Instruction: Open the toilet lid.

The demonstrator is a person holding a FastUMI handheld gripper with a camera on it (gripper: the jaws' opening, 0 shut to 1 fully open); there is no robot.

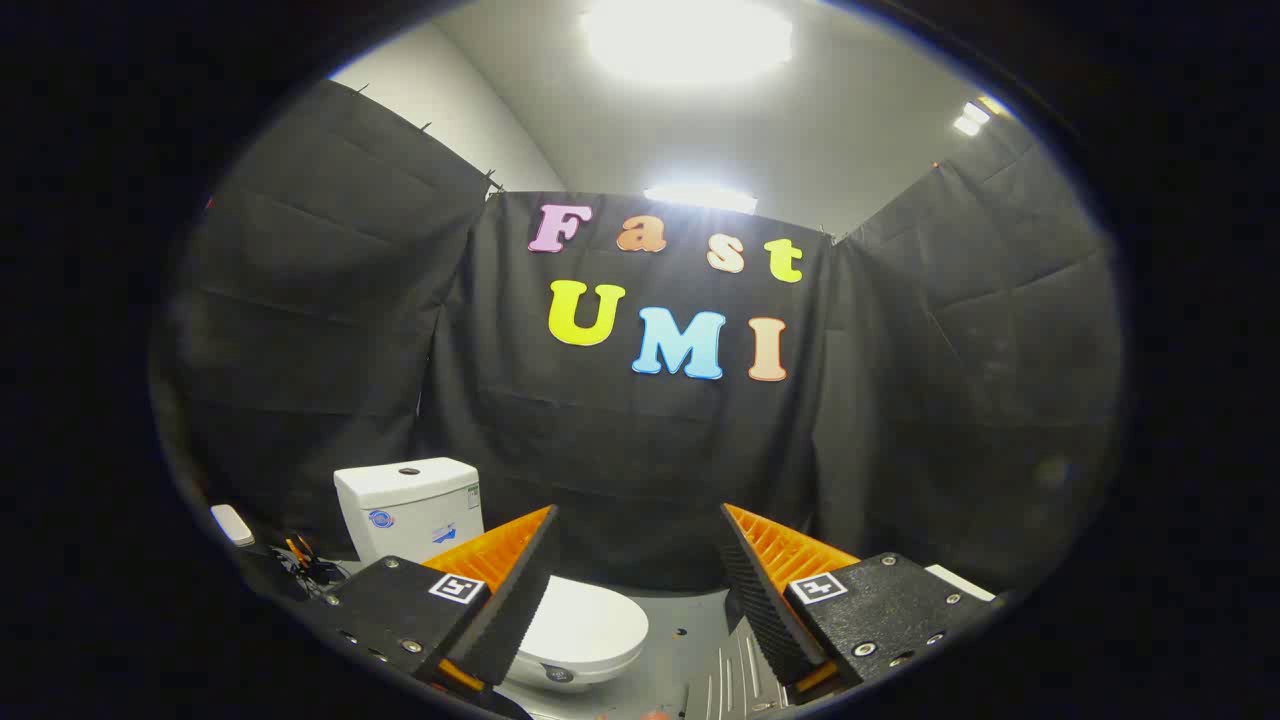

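Observation:
A white toilet stands low ahead, a little left of my fingers. Its cistern (pixel 410 505) rises against the black cloth wall, and the closed white lid (pixel 585 625) lies flat over the bowl, partly hidden behind my left finger (pixel 500 590). My gripper (pixel 640 545) is open, its orange and black fingers spread wide with nothing between them. It hangs above and in front of the lid, apart from it. The right finger (pixel 775 585) stands off to the right of the bowl.
The toilet sits on a grey floor (pixel 690 640). A ribbed grey metal plate (pixel 735 680) lies beside the right finger. Left of the cistern are a small white object (pixel 232 524) and a tangle of cables (pixel 300 565). Black cloth walls close in all round.

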